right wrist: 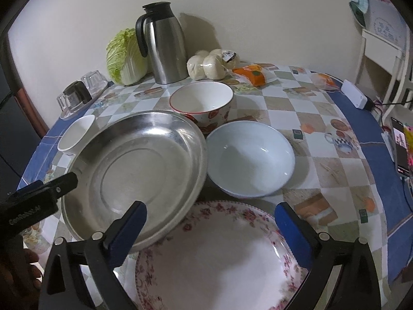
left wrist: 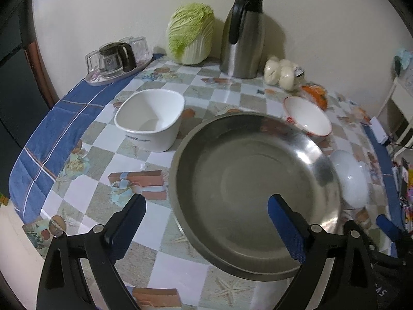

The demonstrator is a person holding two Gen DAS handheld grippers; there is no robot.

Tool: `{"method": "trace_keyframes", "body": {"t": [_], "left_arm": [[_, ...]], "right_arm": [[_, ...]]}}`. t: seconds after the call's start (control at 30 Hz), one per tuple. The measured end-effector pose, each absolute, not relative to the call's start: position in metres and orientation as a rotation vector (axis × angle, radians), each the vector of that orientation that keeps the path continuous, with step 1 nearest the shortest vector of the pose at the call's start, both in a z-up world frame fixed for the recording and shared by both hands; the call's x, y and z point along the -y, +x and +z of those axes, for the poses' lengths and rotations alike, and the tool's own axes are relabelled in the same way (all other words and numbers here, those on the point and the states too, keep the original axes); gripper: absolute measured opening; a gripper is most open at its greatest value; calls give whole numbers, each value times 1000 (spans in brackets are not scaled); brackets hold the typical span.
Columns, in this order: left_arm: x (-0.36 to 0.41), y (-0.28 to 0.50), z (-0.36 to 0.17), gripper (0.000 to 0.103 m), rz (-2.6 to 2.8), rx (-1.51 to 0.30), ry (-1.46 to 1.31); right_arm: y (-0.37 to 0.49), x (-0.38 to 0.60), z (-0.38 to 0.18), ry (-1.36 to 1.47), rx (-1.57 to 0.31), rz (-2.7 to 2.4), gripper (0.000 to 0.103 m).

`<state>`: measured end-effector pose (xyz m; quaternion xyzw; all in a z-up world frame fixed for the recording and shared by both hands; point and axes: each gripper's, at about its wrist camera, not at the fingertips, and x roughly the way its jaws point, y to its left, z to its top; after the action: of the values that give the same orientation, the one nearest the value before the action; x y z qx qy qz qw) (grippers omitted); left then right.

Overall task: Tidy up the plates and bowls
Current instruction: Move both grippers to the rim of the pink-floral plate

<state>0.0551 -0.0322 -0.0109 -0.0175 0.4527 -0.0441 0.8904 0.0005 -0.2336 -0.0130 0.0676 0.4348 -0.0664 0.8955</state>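
A large steel plate [left wrist: 247, 186] lies on the checked tablecloth; it also shows in the right wrist view [right wrist: 134, 168]. My left gripper [left wrist: 206, 211] is open, its fingers straddling the plate's near left rim. My right gripper [right wrist: 210, 219] is open above a floral plate [right wrist: 214, 261] at the table's front, whose left edge lies over the steel plate's rim. A plain white bowl [right wrist: 250, 157] sits right of the steel plate, a red-patterned bowl [right wrist: 201, 103] behind it, and a square white bowl [left wrist: 149, 118] to the left.
At the back stand a steel thermos jug [right wrist: 162, 44], a cabbage [right wrist: 124, 56], bagged buns [right wrist: 211, 64], an orange packet [right wrist: 250, 76] and a tray with glasses and a small pot [left wrist: 116, 59]. A phone [right wrist: 400, 147] and a white charger [right wrist: 355, 98] lie at the right edge.
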Motion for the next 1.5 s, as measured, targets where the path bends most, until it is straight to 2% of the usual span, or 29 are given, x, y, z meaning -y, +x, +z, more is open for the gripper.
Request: {"method": "trace_keyframes", "body": {"t": [0.47,0.93,1.0,1.07,1.2,1.23,1.27,1.5], "left_arm": [[71,29,1,96,-230,-943,56],[88,19,-21,95,-324,-1137,-37],[92,18,-24,94,-340,-1155,-30],[95,17,-27,88,-351,-1170,-20],[102,15,-28,86,-350,-1166,24],[102,14,-27,80,-352,-1164,25],[103,14,-26,76,-356,-1163,26],[106,10,-27,76,-347,-1168,62]], "right_arm": [[-28,267,-13,270,-935,-227,101],[-37,319,-38,436,-1070,-342,101],[-35,323,-44,455,-1100,-346,101],[-35,325,-49,468,-1118,-350,101],[-35,329,-55,489,-1139,-370,101],[-35,330,-57,491,-1143,-374,101],[-35,331,-58,494,-1148,-379,100],[-36,334,-62,519,-1164,-387,84]]}}
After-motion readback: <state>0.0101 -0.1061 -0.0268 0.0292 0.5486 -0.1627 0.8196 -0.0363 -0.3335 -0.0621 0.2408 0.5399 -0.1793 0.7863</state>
